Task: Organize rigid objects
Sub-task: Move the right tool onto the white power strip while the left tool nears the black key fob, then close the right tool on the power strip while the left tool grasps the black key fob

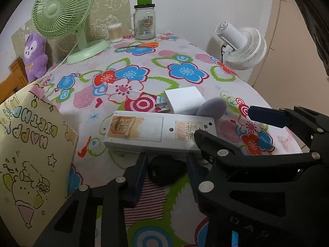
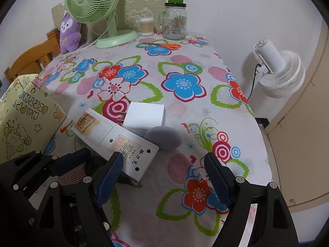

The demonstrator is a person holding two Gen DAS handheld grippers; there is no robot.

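Left wrist view: the left tool [image 1: 167, 171] points down at the flowered tabletop [image 1: 185, 49], its two blue-padded fingers [image 1: 138, 182] standing on either side of a small black object [image 1: 165, 173] that lies between them. Whether the pads press on it cannot be told; a thin gap seems to remain on each side. Just ahead of the fingertips a long white box [image 1: 156, 131] with paper labels lies crosswise. Beyond it sit a white plug adapter [image 1: 184, 99] with its prongs pointing left and a grey oval pebble-like thing [image 1: 212, 107], both touching the box's far edge. To the left of the tool stands a yellow birthday gift bag [image 1: 30, 160]. The right tool [image 1: 236, 123] reaches in from the right, one finger over the box's right end. Far ahead are a green fan [image 1: 61, 10], a glass jar [image 1: 145, 24] and orange scissors [image 1: 144, 45].

Right wrist view: the right tool [image 2: 164, 177] hangs with its fingers [image 2: 216, 177] spread wide and nothing between them but bare cloth. Its left finger lies just beside the near corner of the white box [image 2: 115, 140], which runs away to the upper left. The adapter [image 2: 145, 117] and the grey oval [image 2: 163, 138] lie ahead, slightly left. The left tool [image 2: 82, 162] shows at the lower left, beside the gift bag [image 2: 22, 123].
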